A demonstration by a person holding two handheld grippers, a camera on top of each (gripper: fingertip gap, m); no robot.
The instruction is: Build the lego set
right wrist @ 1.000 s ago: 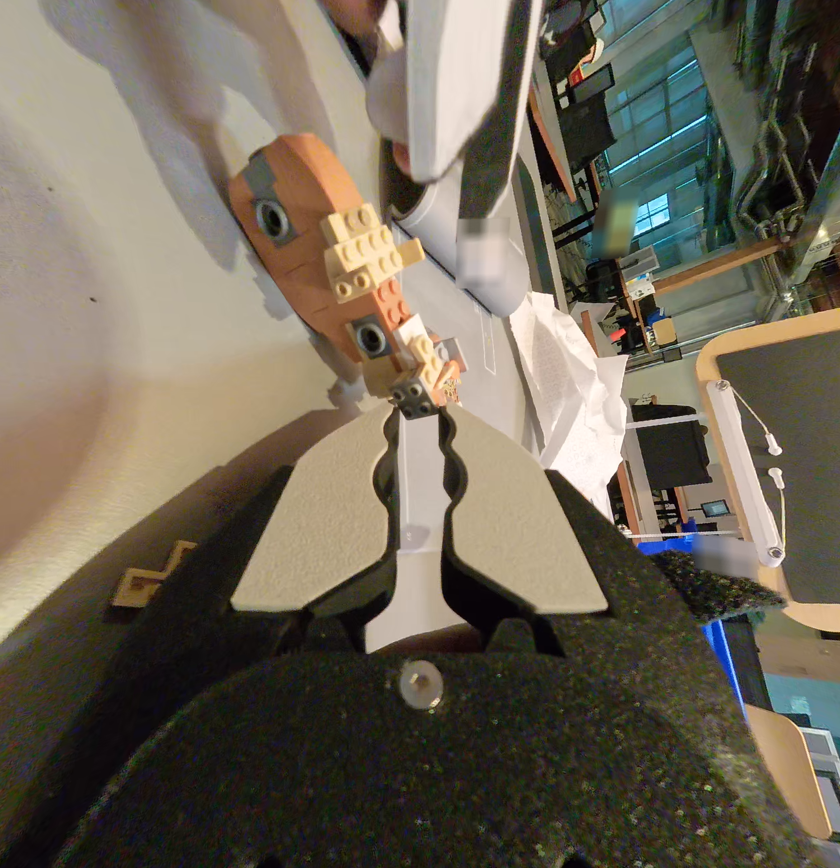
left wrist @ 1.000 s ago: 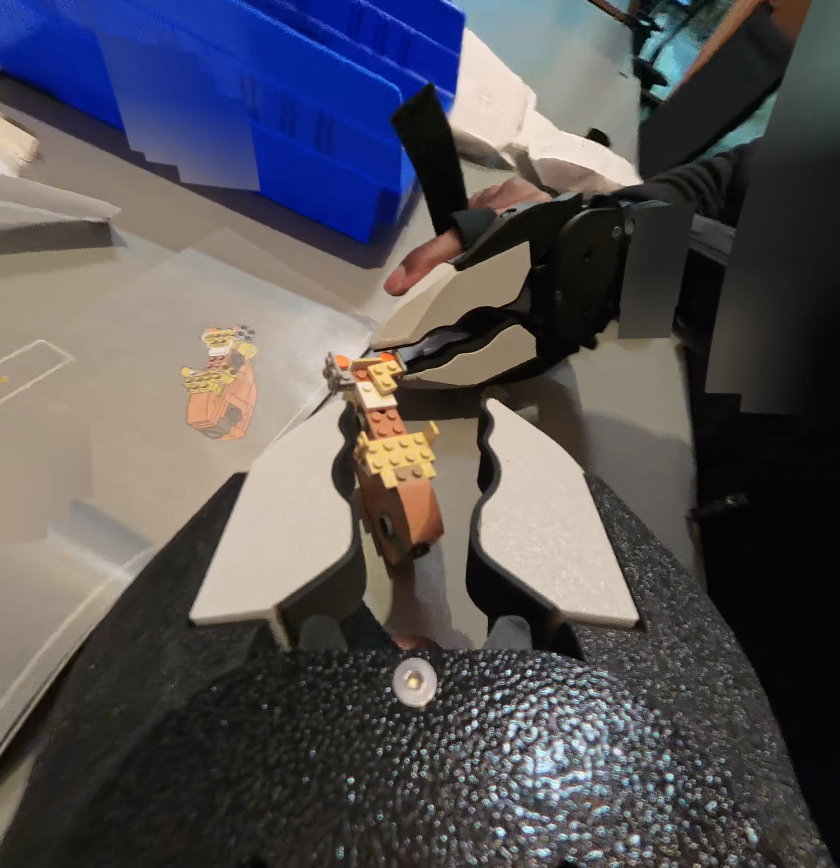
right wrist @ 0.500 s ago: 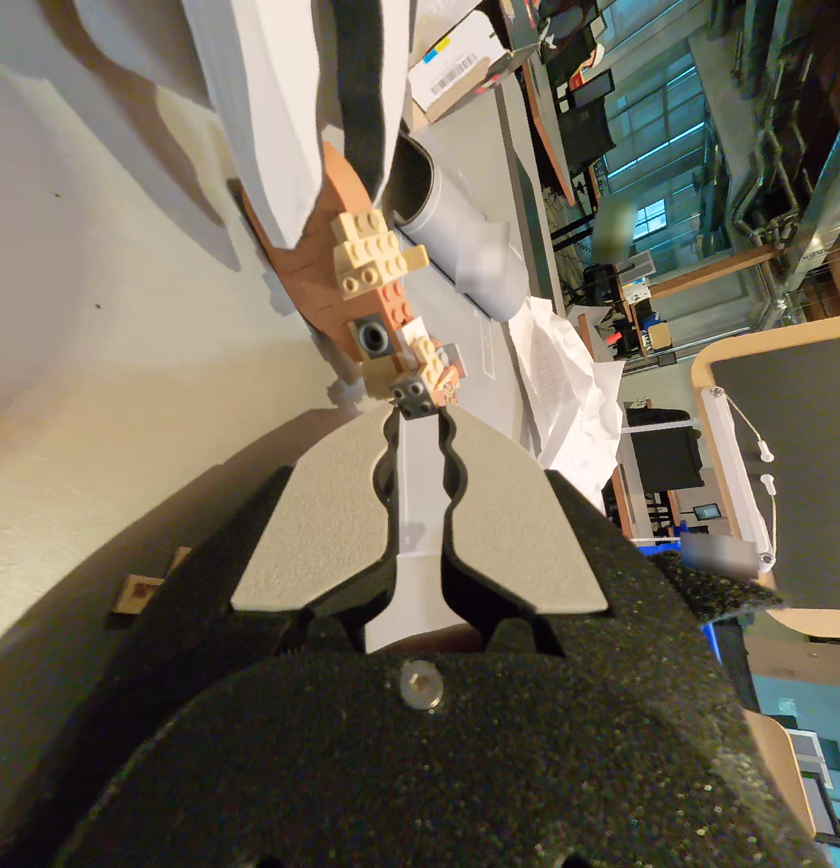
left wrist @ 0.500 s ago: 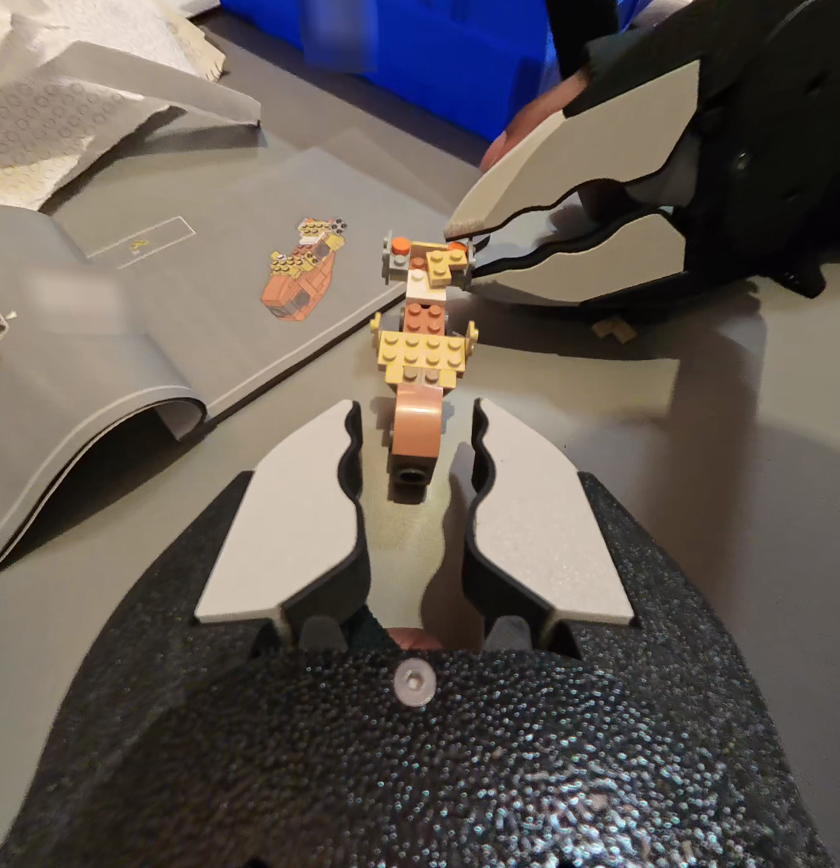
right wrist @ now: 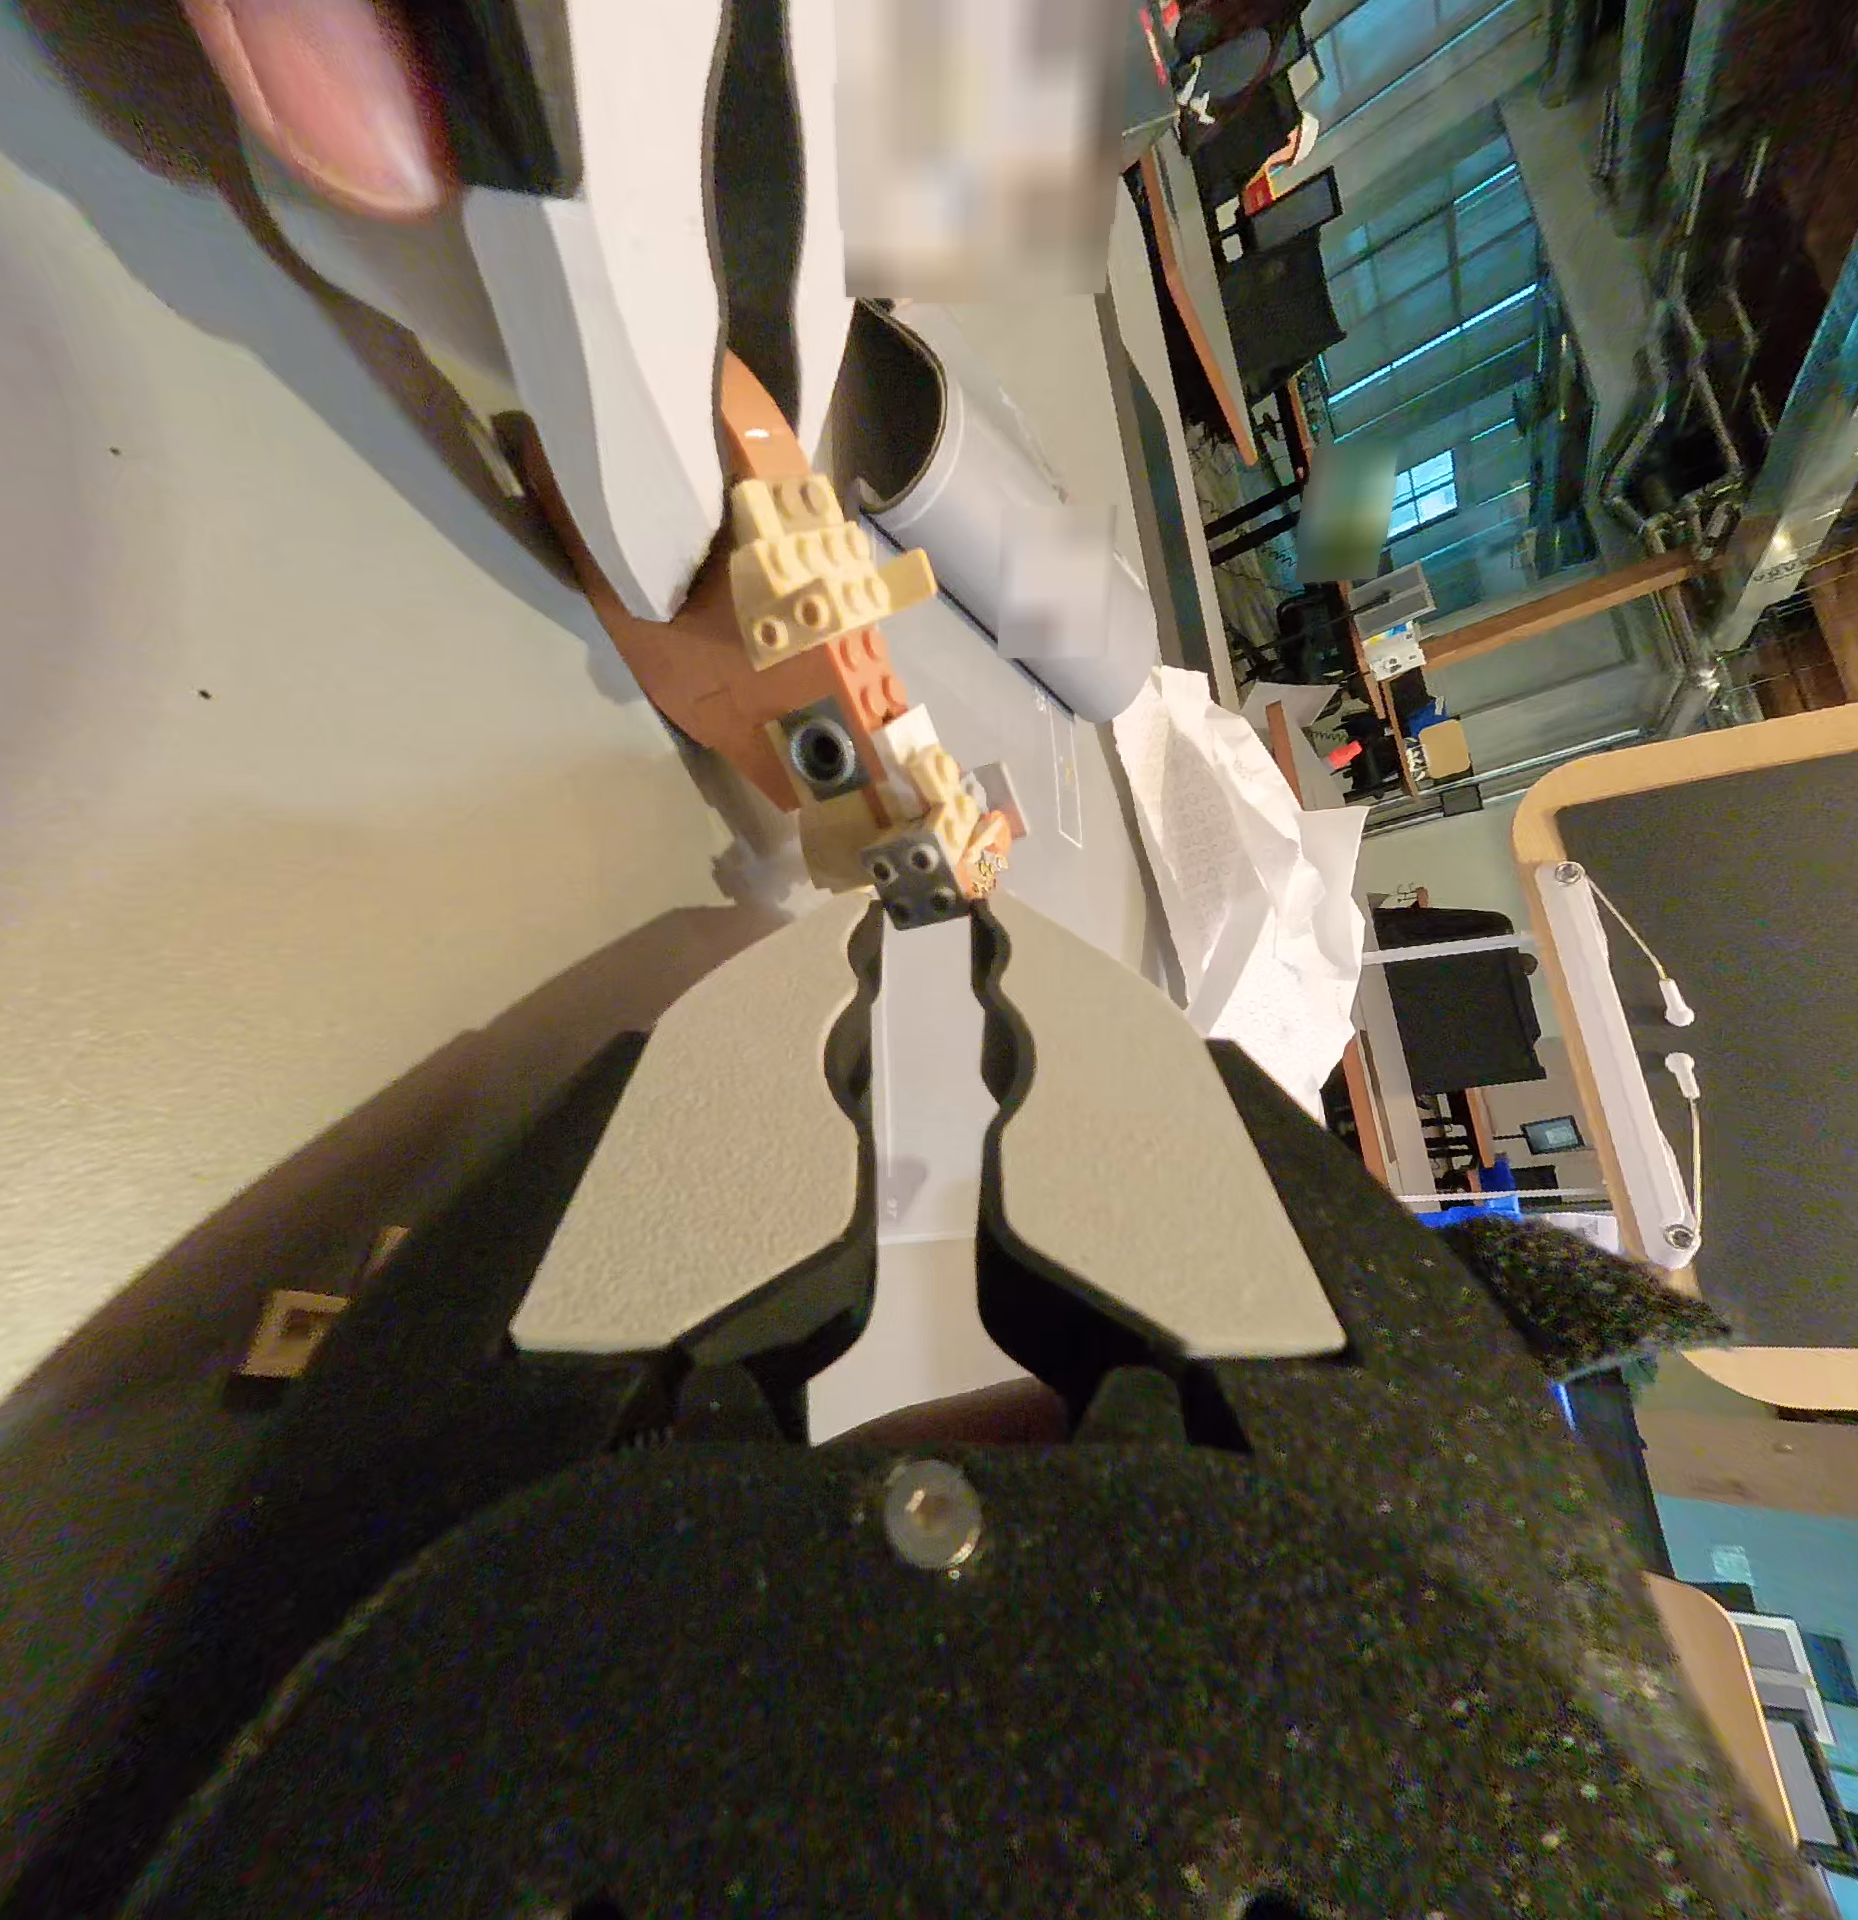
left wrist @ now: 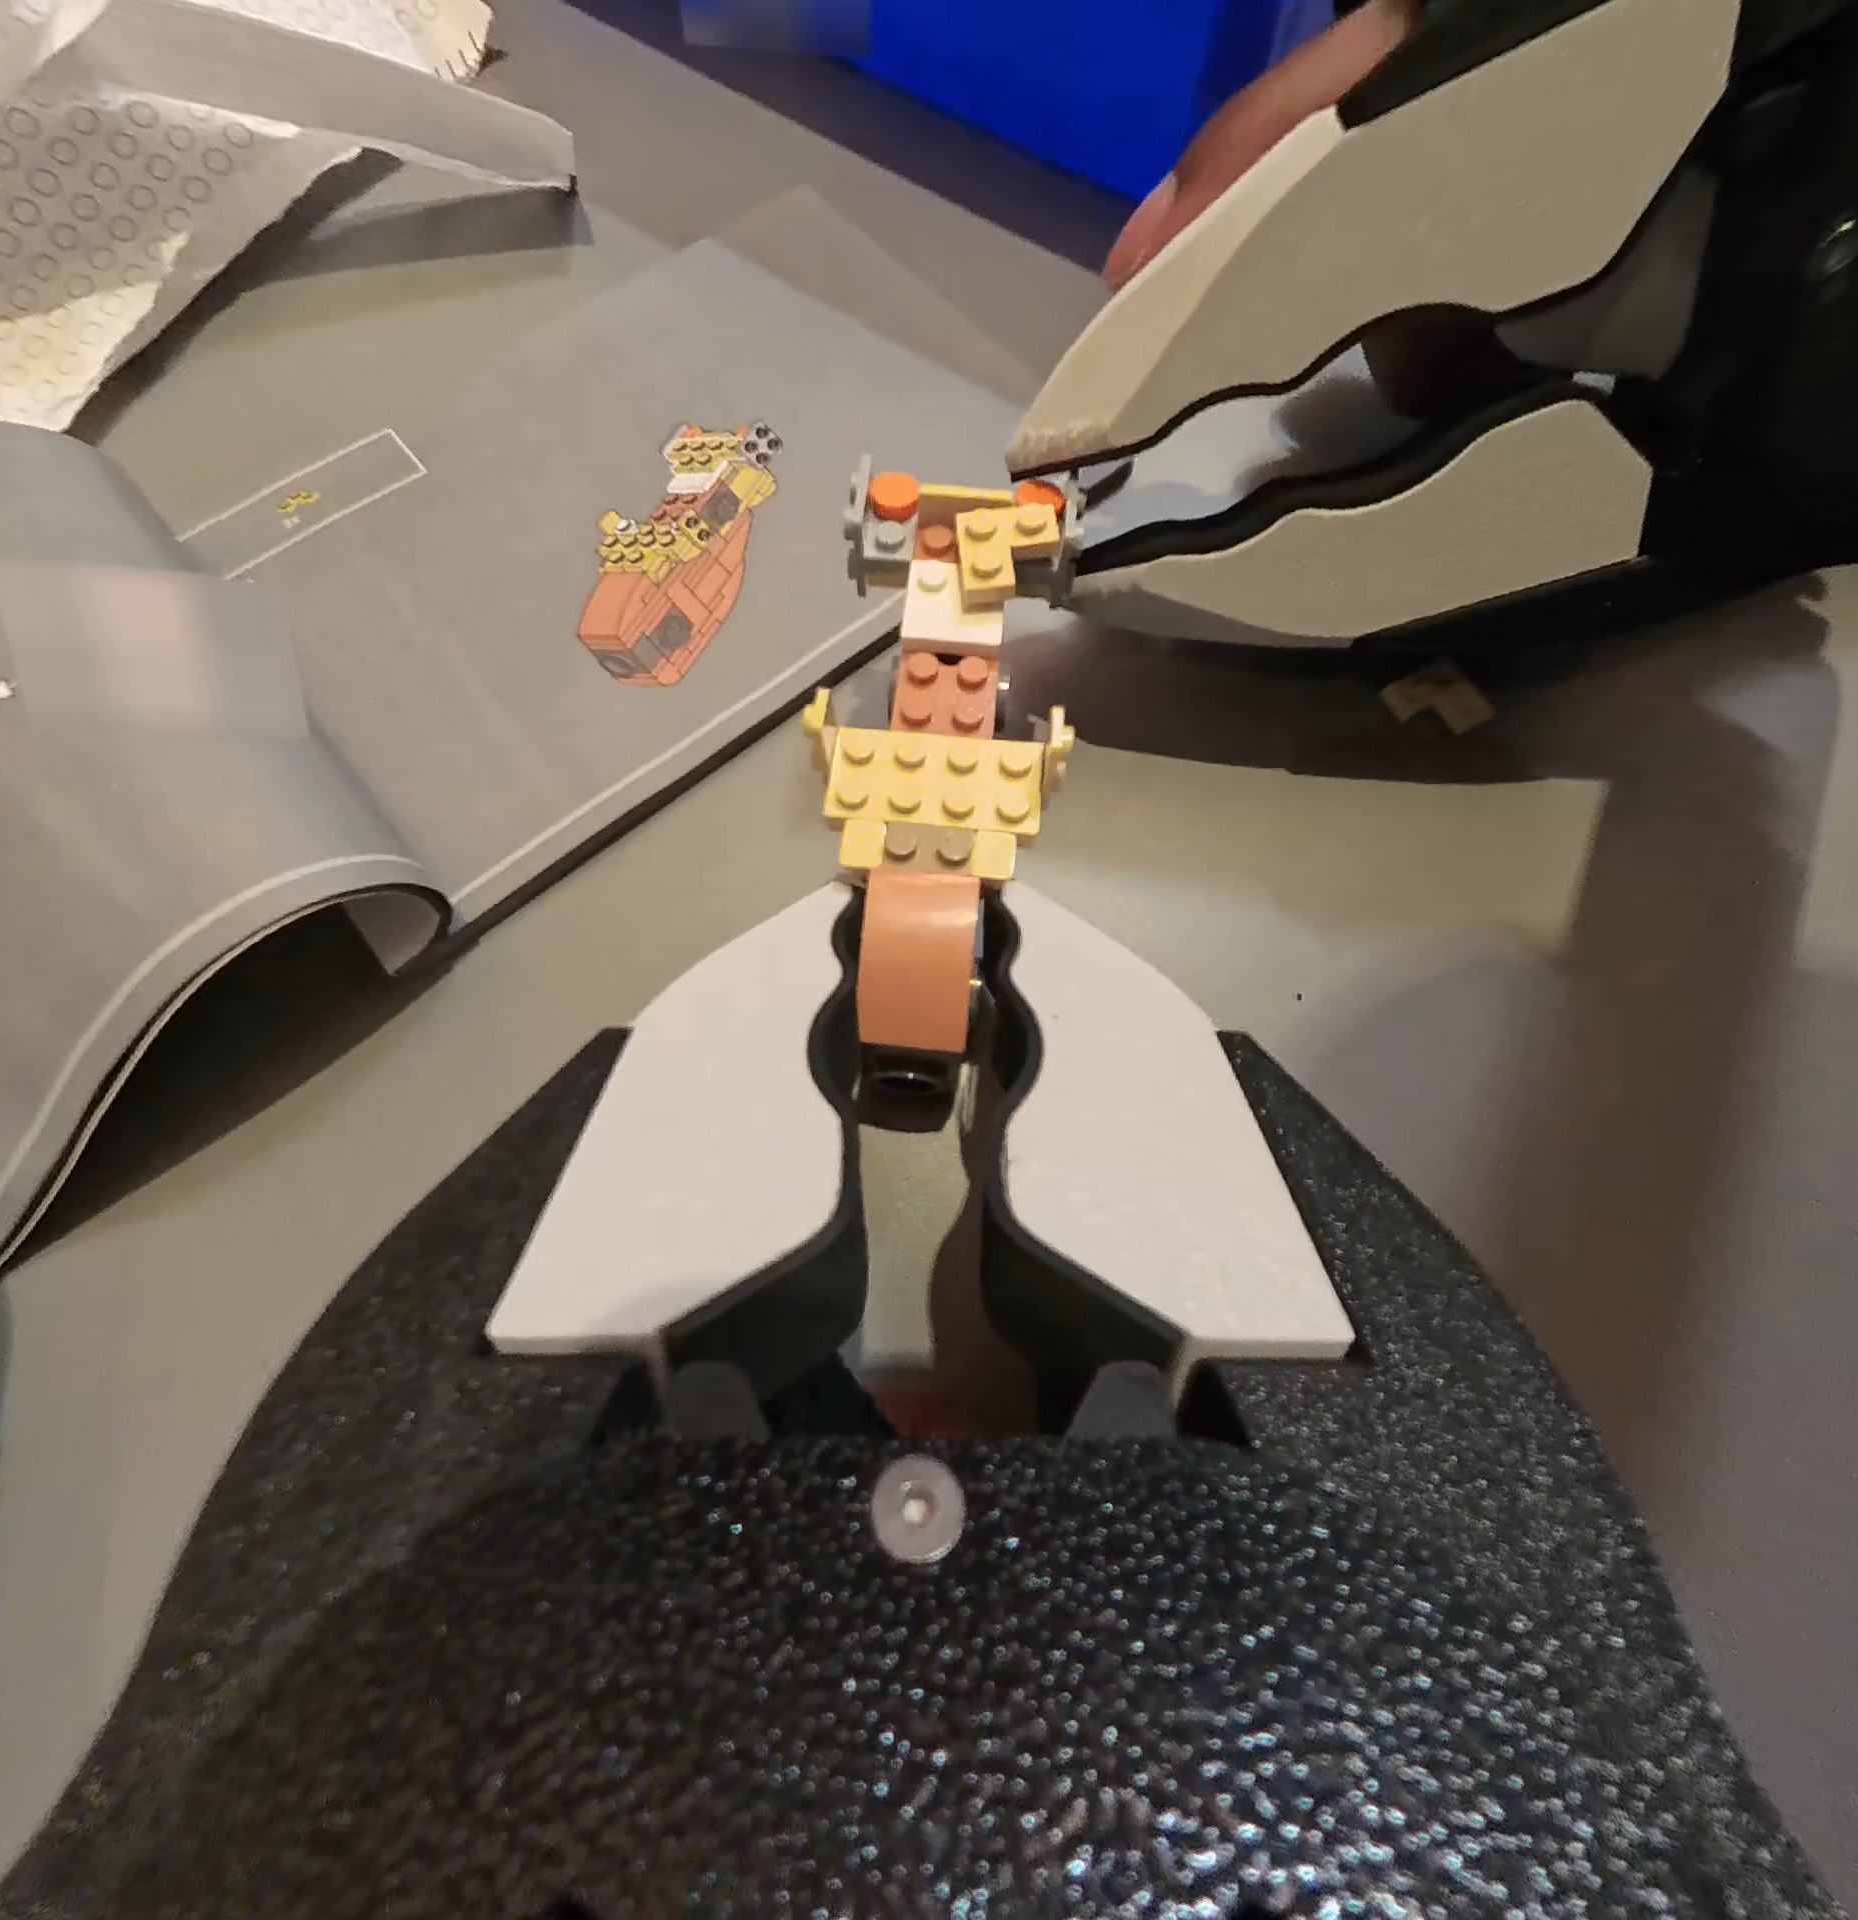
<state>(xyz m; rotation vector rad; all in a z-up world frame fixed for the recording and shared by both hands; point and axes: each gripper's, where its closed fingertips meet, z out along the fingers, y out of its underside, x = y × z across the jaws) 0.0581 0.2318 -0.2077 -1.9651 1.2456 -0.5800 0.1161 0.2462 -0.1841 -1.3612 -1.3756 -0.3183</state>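
Over the grey tabletop (left wrist: 1320,935) I clamp my left hand-held gripper (left wrist: 920,997) on the brown rear of the lego model (left wrist: 930,790) while my right hand-held gripper (right wrist: 925,920) pinches its grey front block (right wrist: 912,871), so I should press squarely and gently.

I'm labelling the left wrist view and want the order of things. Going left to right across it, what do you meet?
Crumpled white paper bag → open grey instruction booklet → brown and tan lego model → right gripper → loose tan lego piece.
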